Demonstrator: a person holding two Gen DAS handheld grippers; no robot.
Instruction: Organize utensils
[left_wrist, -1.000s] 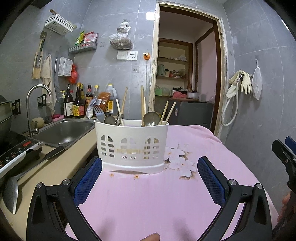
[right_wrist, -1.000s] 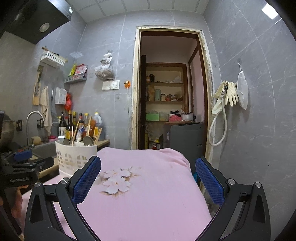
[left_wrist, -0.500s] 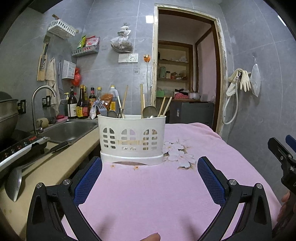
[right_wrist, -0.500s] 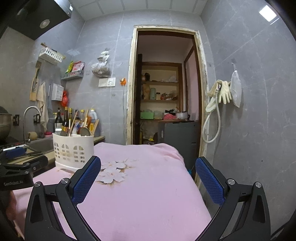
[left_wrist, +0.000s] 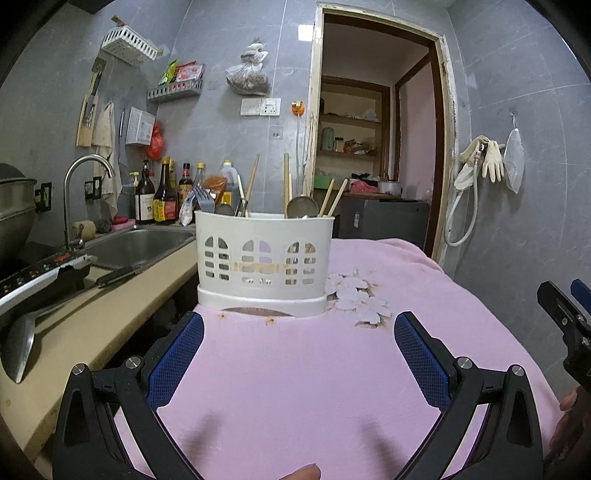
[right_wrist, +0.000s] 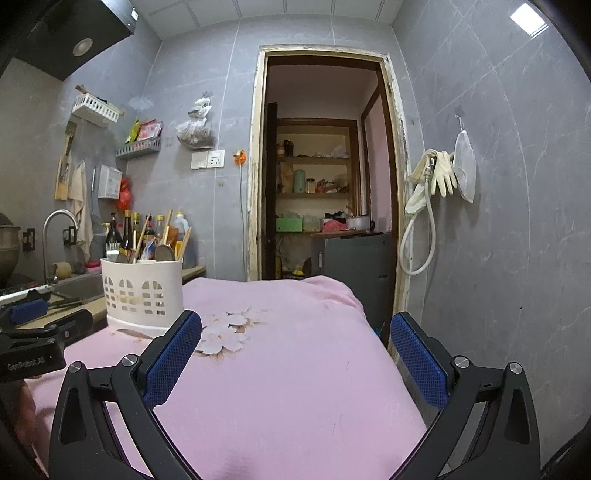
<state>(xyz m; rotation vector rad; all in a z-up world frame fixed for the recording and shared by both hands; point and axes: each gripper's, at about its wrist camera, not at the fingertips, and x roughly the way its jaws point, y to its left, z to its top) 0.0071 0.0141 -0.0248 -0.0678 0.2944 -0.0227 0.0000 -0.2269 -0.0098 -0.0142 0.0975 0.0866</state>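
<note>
- Both claws have dropped lower and nearer the pink cloth than a second ago; in the left wrist view the white holder sits higher and larger, and in the right wrist view it has slid further into the lower left.
- Left claw (left_wrist: 295, 350): jaws spread wide, nothing between the blue pads. It hangs just over the pink cloth (left_wrist: 295, 387), pointed straight at the holder.
- Right claw (right_wrist: 295, 354): jaws likewise spread wide and empty, over the cloth, aimed at the doorway rather than the holder.
- White holder (left_wrist: 264, 258): dead ahead of the left claw, upright on the cloth, near its far left edge. From the right claw it stands ahead and well to the left (right_wrist: 142, 293).
- Utensils: a fork (left_wrist: 202, 199), a round spoon (left_wrist: 303, 207) and chopsticks (left_wrist: 334, 197) all stand handle-down or bowl-up inside the holder. No loose utensil shows on the cloth.
- Further left of the left claw, on the counter: a ladle (left_wrist: 22, 339); whether it belongs to the task I cannot tell.
- Judgement: this layout fits utensils awaiting sorting within the holder, or a holder already filled; the frames do not settle which.
- Handling note: any pick from the holder wants a narrow pinch on one stem above the rim, lifted straight up; the light holder could tip, so steadying it with the other claw seems wise.
</note>
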